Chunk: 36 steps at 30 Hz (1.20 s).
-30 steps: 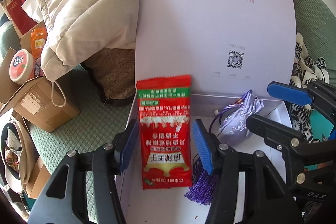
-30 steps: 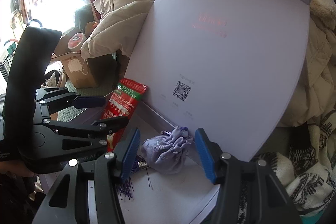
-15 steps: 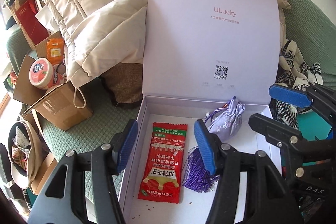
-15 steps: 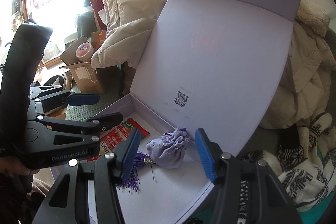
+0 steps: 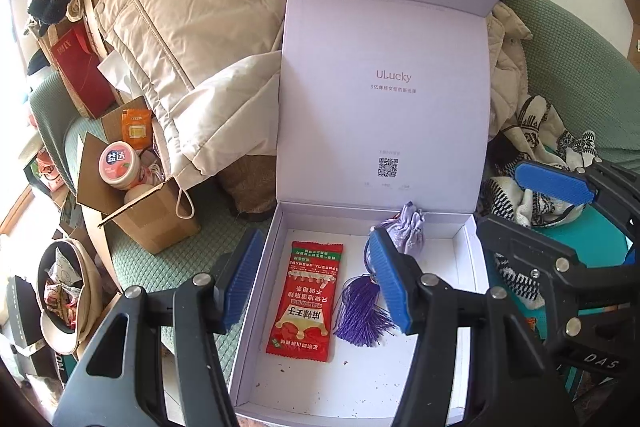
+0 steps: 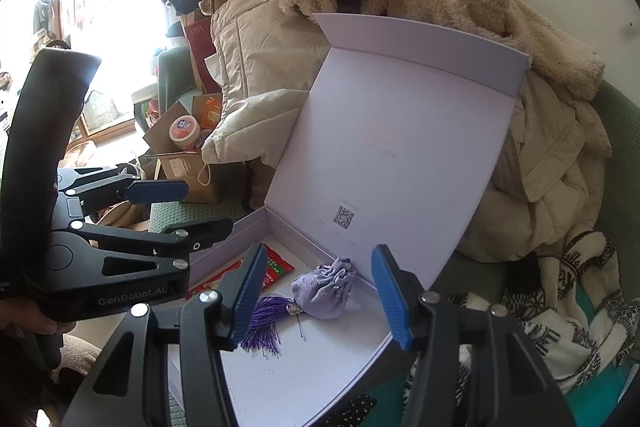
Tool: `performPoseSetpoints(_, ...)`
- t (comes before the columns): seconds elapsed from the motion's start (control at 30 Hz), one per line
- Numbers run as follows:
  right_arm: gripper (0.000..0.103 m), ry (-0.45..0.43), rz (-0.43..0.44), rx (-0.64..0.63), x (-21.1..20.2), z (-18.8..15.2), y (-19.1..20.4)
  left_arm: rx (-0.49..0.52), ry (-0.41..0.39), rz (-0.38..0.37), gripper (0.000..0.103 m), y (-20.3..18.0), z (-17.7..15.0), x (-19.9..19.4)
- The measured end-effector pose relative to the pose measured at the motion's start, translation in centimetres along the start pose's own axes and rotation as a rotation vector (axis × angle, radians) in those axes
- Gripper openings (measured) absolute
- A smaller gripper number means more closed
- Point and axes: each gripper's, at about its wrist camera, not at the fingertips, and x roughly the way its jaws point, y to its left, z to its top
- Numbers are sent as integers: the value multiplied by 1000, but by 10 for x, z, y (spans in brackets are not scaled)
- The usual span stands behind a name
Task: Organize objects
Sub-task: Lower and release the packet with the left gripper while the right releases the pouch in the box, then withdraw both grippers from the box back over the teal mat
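Pale lilac box, lid up. Left wrist view: red snack packet flat on box floor, purple tassel pouch just beside it toward the box's back wall. Left gripper released, nothing btwn jaws, above the box.

Right wrist view: right gripper also released, empty, over pouch. Placing step looks done; next prob needs closing the lid or fetching another item.

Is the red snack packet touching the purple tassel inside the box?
Apart. In the left wrist view, a strip of bare white box floor shows between the red snack packet and the purple tassel along their facing edges.
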Motion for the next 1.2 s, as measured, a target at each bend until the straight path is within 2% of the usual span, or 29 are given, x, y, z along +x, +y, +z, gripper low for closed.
performPoseSetpoints(0.5,55,-68,-20,-15,-74,-12,7,10,-57,7,54,-37,-17,-85)
performPoseSetpoints(1.2,55,-64,-62,28,-141,-70,12,18,-53,-18,60,-91,-73,-143)
